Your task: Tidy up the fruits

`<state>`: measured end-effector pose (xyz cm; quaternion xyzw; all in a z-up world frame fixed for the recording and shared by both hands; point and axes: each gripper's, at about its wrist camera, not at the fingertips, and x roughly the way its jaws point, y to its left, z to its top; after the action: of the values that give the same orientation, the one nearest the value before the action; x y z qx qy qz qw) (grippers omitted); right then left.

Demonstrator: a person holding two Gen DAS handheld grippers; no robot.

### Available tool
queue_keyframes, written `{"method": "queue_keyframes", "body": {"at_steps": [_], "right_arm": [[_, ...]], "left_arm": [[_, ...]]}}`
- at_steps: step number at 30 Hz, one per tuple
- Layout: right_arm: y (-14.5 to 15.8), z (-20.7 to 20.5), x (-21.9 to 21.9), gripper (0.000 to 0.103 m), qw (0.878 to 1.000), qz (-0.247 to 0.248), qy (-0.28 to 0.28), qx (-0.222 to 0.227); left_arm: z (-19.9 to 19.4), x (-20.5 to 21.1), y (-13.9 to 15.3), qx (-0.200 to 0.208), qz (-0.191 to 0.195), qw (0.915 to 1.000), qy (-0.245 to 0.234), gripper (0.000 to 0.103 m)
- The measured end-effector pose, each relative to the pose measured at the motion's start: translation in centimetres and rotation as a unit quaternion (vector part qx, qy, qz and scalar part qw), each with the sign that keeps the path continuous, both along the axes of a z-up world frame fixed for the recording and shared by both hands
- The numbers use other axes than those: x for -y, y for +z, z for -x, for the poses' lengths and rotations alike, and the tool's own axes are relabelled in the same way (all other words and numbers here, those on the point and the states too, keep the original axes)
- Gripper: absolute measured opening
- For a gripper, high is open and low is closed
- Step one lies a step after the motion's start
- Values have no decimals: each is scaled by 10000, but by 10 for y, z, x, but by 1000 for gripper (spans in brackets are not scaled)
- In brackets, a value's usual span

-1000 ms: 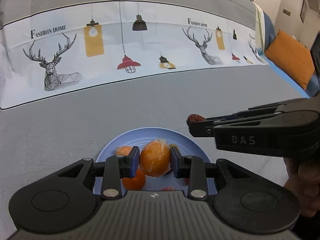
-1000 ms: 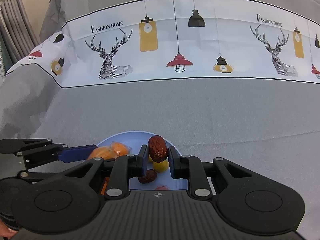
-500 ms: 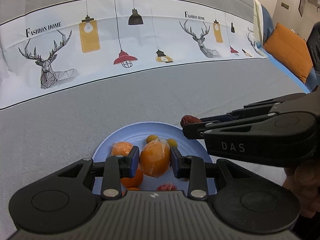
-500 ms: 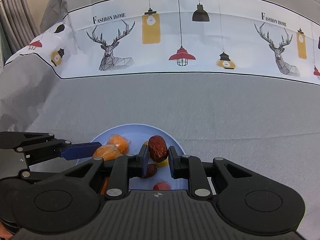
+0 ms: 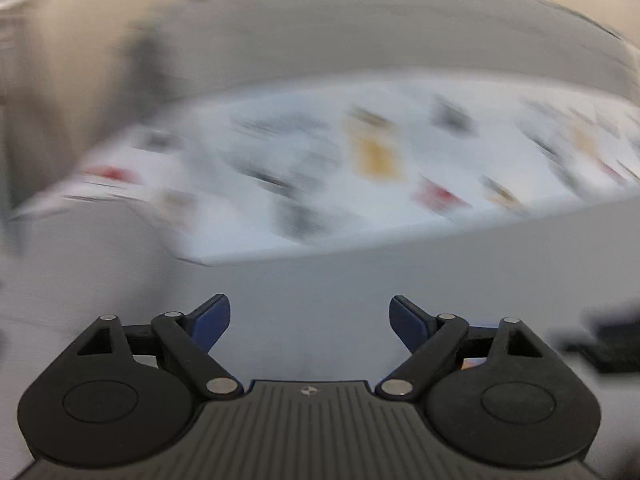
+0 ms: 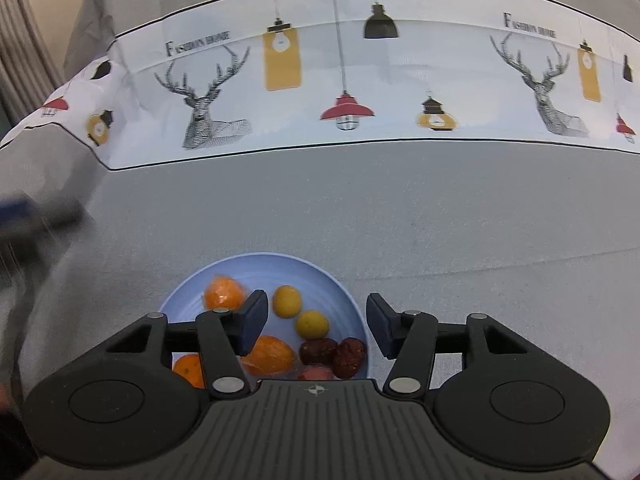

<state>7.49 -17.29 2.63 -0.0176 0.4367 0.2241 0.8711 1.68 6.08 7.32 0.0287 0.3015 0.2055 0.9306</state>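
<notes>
A: Blue plate (image 6: 182,300) sits on the grey cloth (image 6: 400,208), below the right gripper (image 6: 316,322). Contents?

B: Three wrapped oranges (image 6: 224,292) at left, two small yellow fruits (image 6: 286,301) mid-plate, two dark red dates (image 6: 350,358) touching at the near right rim. One pinkish piece at the near edge, too hidden to name.

A: Right gripper state?

B: Jaws have just been opening. They stand apart over the plate, nothing between the pads.

A: Left gripper (image 5: 310,322)?

B: Jaws also just opened, spread wide, nothing between them. Its view is heavily motion-blurred; only grey cloth and the printed white band (image 5: 360,160) can be made out. In the right view it is a blur at the left edge.
</notes>
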Motion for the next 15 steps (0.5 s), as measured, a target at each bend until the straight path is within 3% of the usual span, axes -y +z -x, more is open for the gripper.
{"method": "queue_keyframes", "body": {"at_steps": [3, 7, 11, 13, 15], "right_arm": [[4, 2, -4, 57, 9999, -38, 136, 99], [6, 1, -4, 57, 9998, -117, 173, 75], [7, 2, -4, 57, 9997, -131, 212, 73], [7, 1, -4, 57, 9997, -130, 205, 67], [7, 1, -4, 57, 9997, -123, 209, 70]], "left_arm": [[1, -57, 31, 286, -567, 9926, 1038, 95], [-2, -136, 51, 376, -1374, 9704, 1952, 96], [0, -195, 40, 9, -1349, 9633, 2322, 96], [-2, -208, 28, -514, -1214, 9584, 2531, 96], [13, -200, 34, -528, -1117, 9559, 2663, 96]]}}
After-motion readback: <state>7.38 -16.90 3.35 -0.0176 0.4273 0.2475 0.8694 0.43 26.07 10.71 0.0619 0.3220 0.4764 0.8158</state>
